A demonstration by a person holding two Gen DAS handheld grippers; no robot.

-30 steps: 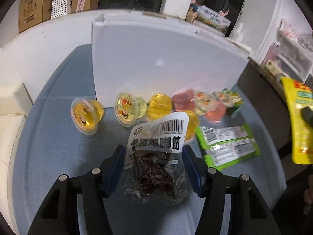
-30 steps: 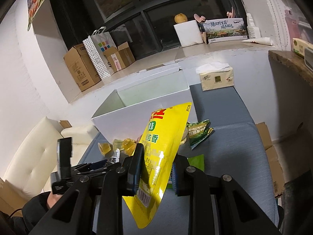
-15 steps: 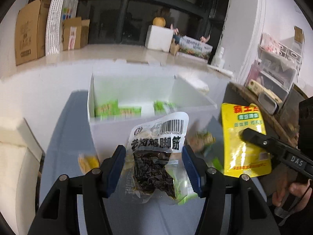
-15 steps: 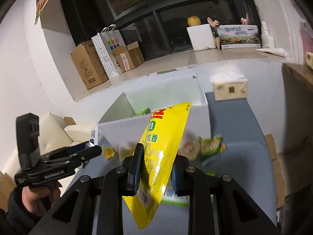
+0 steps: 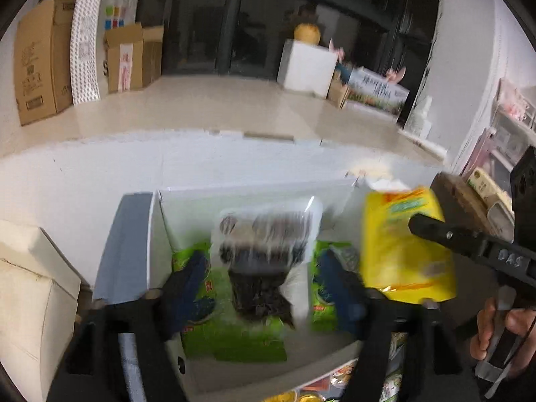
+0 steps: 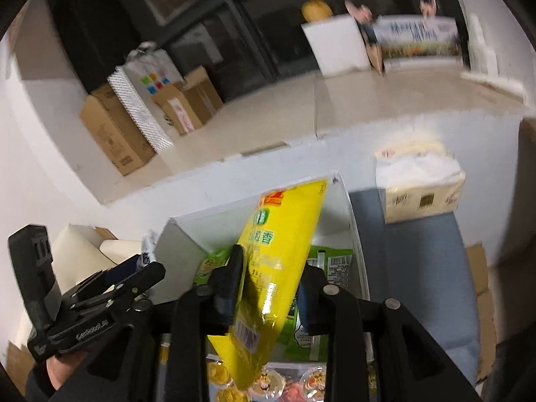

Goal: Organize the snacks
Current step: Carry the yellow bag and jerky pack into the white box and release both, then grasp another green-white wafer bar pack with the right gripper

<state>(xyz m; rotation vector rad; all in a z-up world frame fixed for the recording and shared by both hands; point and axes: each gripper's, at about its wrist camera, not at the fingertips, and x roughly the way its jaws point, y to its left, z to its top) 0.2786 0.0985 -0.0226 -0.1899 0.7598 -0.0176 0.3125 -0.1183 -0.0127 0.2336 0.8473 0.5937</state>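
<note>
Both tongs moved over the white cardboard box (image 5: 234, 197); my left gripper (image 5: 264, 279) opening, clear dark-snack packet (image 5: 264, 251) loose between; right gripper (image 6: 268, 284) opening around the yellow foil pouch (image 6: 281, 244).

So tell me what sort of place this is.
Probably a lived-in room at home, or a small office: a wide window ledge with cardboard boxes stacked on it, a tissue box on the table, and a white box of snacks.
</note>
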